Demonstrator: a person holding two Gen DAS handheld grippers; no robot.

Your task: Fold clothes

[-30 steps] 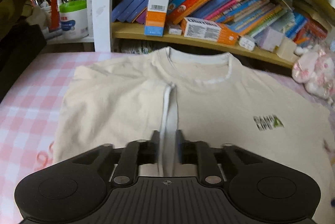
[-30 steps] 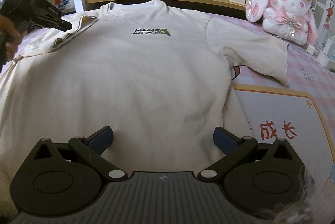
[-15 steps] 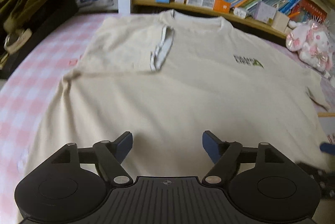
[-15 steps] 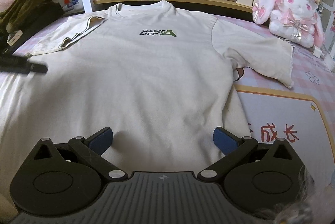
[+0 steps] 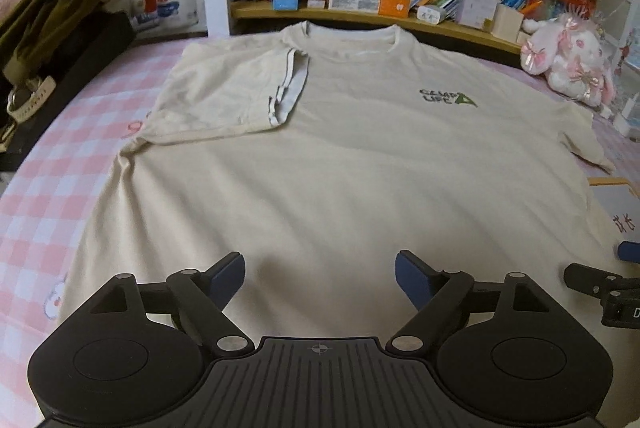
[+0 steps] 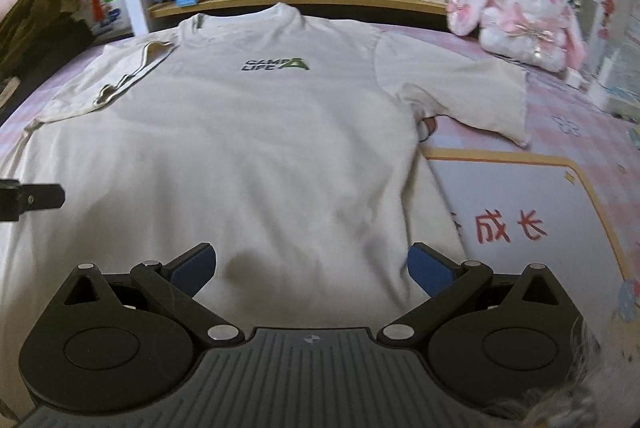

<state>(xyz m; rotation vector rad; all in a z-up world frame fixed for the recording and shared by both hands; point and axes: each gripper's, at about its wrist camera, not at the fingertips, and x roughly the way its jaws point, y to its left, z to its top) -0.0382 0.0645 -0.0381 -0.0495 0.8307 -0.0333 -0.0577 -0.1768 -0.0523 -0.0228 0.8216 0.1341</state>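
A cream T-shirt (image 5: 340, 164) with a green "CAMP LIFE" logo (image 5: 448, 98) lies flat, front up, collar toward the bookshelf; it also shows in the right wrist view (image 6: 248, 156). Its left sleeve (image 5: 224, 96) is folded inward onto the chest; the right sleeve (image 6: 460, 96) lies spread out. My left gripper (image 5: 320, 276) is open and empty above the lower hem. My right gripper (image 6: 312, 264) is open and empty above the hem, to the right of the left one.
The shirt lies on a pink checked cover (image 5: 52, 164). A bookshelf (image 5: 400, 0) runs along the back. A pink plush rabbit (image 6: 520, 12) sits at back right. Dark bags (image 5: 48, 28) lie at left. A white mat with red characters (image 6: 520, 212) lies at right.
My left gripper let go of the left sleeve, opened, and drew back to the shirt's hem. The sleeve stays folded onto the chest. The right gripper barely moved.
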